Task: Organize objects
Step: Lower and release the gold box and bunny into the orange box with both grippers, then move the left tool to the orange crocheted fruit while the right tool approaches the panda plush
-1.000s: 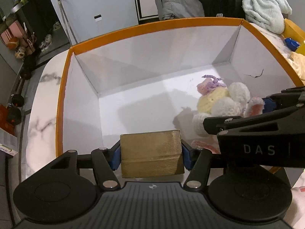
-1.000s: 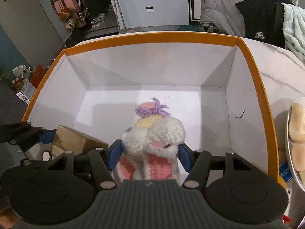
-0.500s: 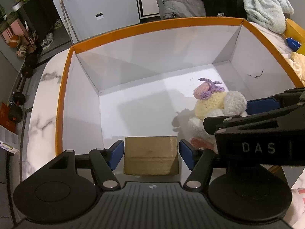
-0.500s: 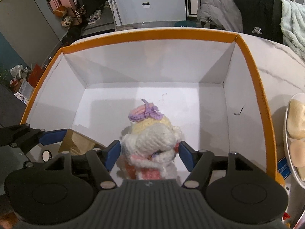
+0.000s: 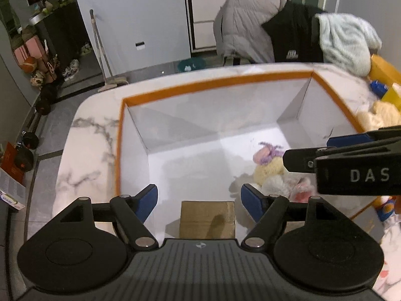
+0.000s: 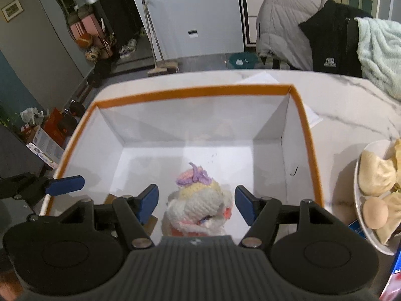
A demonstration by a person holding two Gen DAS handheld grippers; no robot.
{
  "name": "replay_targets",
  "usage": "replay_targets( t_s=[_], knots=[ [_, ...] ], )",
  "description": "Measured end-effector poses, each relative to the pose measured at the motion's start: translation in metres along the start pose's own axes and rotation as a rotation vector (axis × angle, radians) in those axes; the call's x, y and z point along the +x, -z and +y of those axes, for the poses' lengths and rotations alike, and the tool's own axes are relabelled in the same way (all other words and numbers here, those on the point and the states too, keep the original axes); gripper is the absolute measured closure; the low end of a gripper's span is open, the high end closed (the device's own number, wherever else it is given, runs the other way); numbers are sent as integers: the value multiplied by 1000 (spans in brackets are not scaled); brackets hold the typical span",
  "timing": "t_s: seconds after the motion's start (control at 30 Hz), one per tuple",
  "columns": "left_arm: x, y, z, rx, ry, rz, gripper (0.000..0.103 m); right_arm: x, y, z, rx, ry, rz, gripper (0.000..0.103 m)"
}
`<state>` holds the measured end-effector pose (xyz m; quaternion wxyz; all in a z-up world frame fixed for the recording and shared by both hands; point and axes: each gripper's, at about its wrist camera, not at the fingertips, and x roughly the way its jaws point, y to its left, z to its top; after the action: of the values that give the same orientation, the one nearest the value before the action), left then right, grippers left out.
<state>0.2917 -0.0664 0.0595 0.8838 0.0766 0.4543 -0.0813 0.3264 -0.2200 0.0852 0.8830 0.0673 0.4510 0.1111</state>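
left tool (image 5: 199,202): blue pads stand apart, nothing between them; its jaws have just been opening. the brown block (image 5: 207,219) lies below the gap on the white floor of the orange-rimmed box (image 5: 215,84), at the near wall, clear of both pads. its flat top faces up and its long axis runs side to side in the left wrist view.

right tool (image 6: 196,203): pads apart, not pressing on anything. the crochet toy (image 6: 198,204) sits on the box floor beneath the gap, free of both pads, in the near right part of the box. it stands roughly upright, its pink and purple topknot toward the far wall.

writing: "das" in pale capitals on the side of the right tool's body, read in the left wrist view. a pale logo on the black jacket (image 6: 330,40) behind the surface; too small to read.

the box rests on a white marbled surface (image 6: 351,105). a plate (image 6: 361,215) with buns lies to the right of the box.
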Motion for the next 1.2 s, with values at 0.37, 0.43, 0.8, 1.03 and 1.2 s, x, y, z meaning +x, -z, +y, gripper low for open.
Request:
replay_targets(
  t_s=[0.37, 0.43, 0.8, 1.03, 1.2],
  knots=[
    [-64, 36, 36, -142, 147, -167, 15, -65, 17, 0, 11, -107, -115, 34],
    [-73, 45, 41, -156, 155, -195, 15, -75, 25, 0, 18, -132, -132, 33],
    [-101, 103, 61, -217, 147, -268, 14, -104, 88, 0, 6, -196, -214, 30],
    [-92, 153, 60, -279, 150, -269, 14, -101, 145, -6, -17, -185, -267, 28],
    [-81, 187, 56, -292, 140, -261, 14, -98, 183, 1, -151, -78, -323, 28]
  ],
)
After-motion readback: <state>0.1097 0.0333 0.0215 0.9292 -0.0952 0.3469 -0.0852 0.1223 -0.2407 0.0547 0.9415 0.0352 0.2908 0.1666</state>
